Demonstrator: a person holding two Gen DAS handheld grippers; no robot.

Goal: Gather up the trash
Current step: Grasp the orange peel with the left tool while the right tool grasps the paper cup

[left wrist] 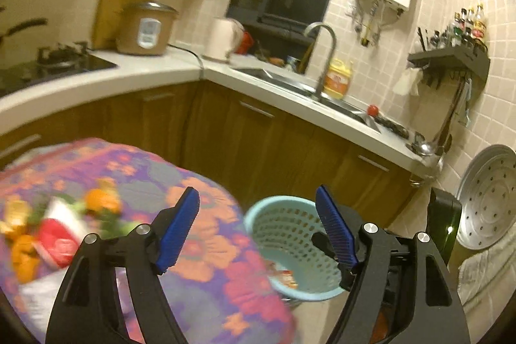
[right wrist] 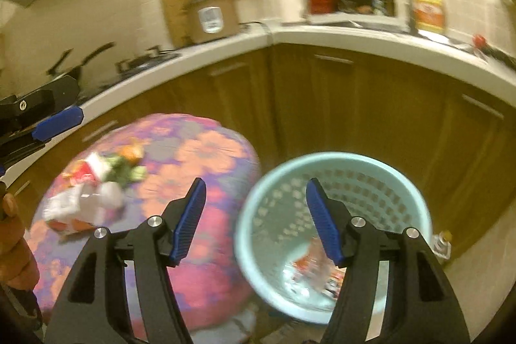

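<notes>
Hovering wide open and empty: right tool [right wrist: 254, 221] above basket [right wrist: 416, 182], left tool [left wrist: 258, 228] near trash pile [left wrist: 61, 228].

Left gripper [left wrist: 256, 231] and right gripper [right wrist: 254, 223]: black triangular frames with cutouts, 2 silver screws per side, ribbed blue fingers [left wrist: 179, 229]. Bare-skinned hand [right wrist: 13, 247] at lower left.

The tablecloth [right wrist: 206, 157] is purple with large orange and pink flowers. The basket [right wrist: 335, 170] is pale turquoise, its wall pierced with rows of small holes. Both the left gripper [left wrist: 256, 223] and the right gripper [right wrist: 254, 216] are black with blue fingertips. The trash [right wrist: 93, 192] near the cloth's left edge is white, red, green and orange. The cabinets [left wrist: 258, 131] are brown wood under a white counter [left wrist: 96, 83].
</notes>
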